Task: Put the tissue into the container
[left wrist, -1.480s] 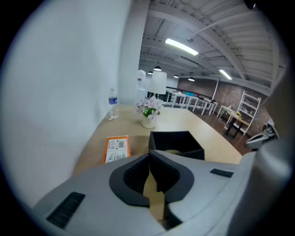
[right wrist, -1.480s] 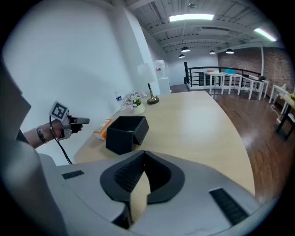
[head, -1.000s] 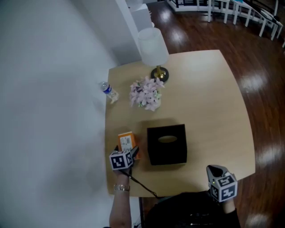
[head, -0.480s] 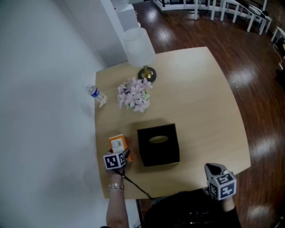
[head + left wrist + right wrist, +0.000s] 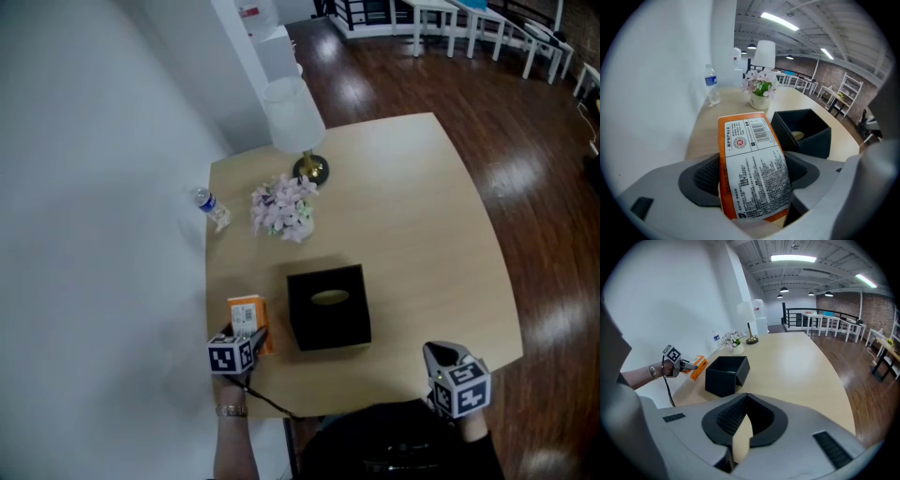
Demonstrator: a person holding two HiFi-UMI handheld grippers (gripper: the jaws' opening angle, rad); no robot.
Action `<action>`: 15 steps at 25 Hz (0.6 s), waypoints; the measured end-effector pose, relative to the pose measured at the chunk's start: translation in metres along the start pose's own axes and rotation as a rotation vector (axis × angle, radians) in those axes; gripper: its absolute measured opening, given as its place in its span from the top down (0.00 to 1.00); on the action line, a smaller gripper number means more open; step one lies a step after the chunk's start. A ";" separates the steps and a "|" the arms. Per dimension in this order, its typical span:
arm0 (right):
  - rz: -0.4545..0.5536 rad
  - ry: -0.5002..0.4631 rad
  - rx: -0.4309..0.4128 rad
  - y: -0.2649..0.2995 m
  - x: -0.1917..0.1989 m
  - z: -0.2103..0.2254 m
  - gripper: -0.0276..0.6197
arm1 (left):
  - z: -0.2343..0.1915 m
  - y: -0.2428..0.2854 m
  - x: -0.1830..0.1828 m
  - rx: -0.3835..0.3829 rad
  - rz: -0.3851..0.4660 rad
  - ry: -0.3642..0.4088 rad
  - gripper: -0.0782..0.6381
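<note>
An orange-and-white tissue pack [image 5: 247, 319] lies on the table left of the black open-topped container [image 5: 328, 307]. My left gripper [image 5: 246, 339] is at the pack's near end. In the left gripper view the tissue pack [image 5: 752, 164] fills the gap between the closing jaws, and both pads touch its sides. The container [image 5: 806, 129] stands just right of it, with something pale inside. My right gripper [image 5: 441, 354] hovers off the table's near edge. Its jaws [image 5: 746, 397] are shut with nothing between them, and the container [image 5: 724, 376] lies ahead to its left.
A white-shaded lamp [image 5: 295, 122], a pot of pink flowers [image 5: 281, 208] and a water bottle [image 5: 211, 208] stand at the table's far left. A white wall runs along the left edge. Dark wood floor [image 5: 553, 234] surrounds the table, with white furniture far behind.
The head view has shifted a little. My left gripper stays at the near end of the tissue pack. The right gripper has hardly moved.
</note>
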State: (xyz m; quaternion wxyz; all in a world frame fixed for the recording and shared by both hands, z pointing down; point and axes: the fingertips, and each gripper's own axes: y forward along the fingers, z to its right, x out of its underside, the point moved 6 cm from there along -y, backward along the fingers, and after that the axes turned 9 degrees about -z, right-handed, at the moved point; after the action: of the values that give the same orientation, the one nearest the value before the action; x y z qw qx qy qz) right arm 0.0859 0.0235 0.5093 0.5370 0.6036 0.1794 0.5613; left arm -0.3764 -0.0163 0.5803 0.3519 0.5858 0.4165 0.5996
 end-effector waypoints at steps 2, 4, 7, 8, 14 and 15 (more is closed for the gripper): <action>0.015 -0.008 -0.013 -0.001 -0.002 -0.001 0.95 | 0.008 -0.017 0.001 0.011 0.008 0.037 0.31; 0.027 -0.009 -0.022 -0.003 -0.002 0.000 0.95 | 0.016 -0.030 0.001 0.019 0.012 0.081 0.31; 0.039 -0.009 -0.035 -0.005 -0.003 0.000 0.95 | 0.029 -0.045 -0.010 0.046 0.021 0.176 0.31; 0.042 -0.009 -0.038 -0.006 -0.003 0.000 0.95 | 0.034 -0.048 -0.017 0.062 0.025 0.216 0.31; 0.051 0.022 -0.034 -0.011 0.006 0.005 0.95 | 0.081 -0.043 -0.068 0.179 0.023 0.498 0.31; 0.053 0.030 -0.029 -0.012 0.008 0.007 0.95 | 0.090 -0.039 -0.076 0.201 0.016 0.546 0.31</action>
State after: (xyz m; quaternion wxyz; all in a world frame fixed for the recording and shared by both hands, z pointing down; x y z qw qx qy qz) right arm 0.0987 0.0310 0.5046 0.5278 0.5920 0.1633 0.5867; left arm -0.2843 -0.0614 0.5105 0.1623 0.4380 0.5484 0.6936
